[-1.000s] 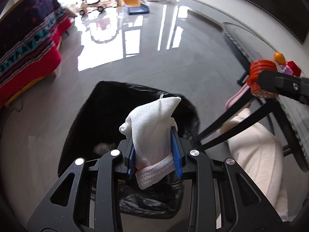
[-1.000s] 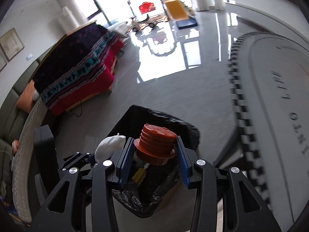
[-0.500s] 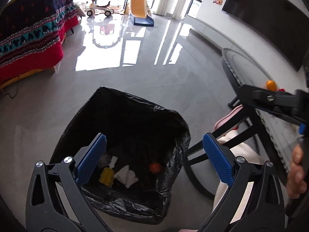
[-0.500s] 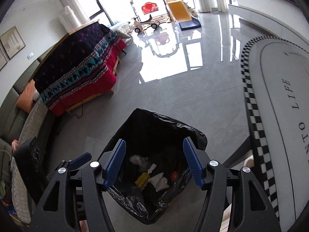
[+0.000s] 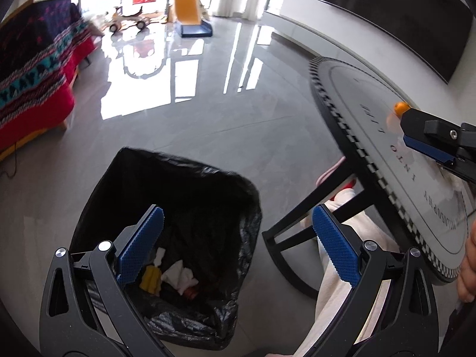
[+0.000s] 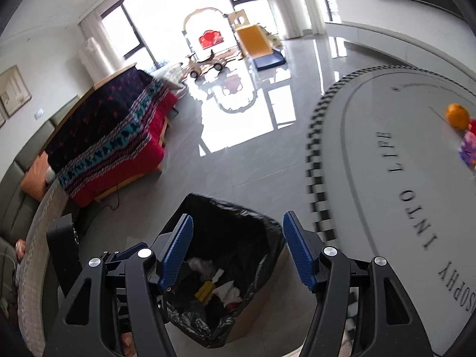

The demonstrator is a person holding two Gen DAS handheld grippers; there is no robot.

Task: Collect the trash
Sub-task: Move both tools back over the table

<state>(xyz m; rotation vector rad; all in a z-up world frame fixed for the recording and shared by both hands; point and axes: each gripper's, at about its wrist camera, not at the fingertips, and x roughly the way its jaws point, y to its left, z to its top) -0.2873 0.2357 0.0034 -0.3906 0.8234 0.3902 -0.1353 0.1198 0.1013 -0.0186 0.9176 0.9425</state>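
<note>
Left wrist view: trash bin lined with a black bag stands on the grey floor beside the round table, holding a white cloth and yellow scrap. Left gripper hangs above it, jaws spread wide, empty. Right gripper likewise parted, empty, over the bin.

Grey floor carries bin w/ black bag, beside round table. On table, near far edge: orange, purple toy.
</note>
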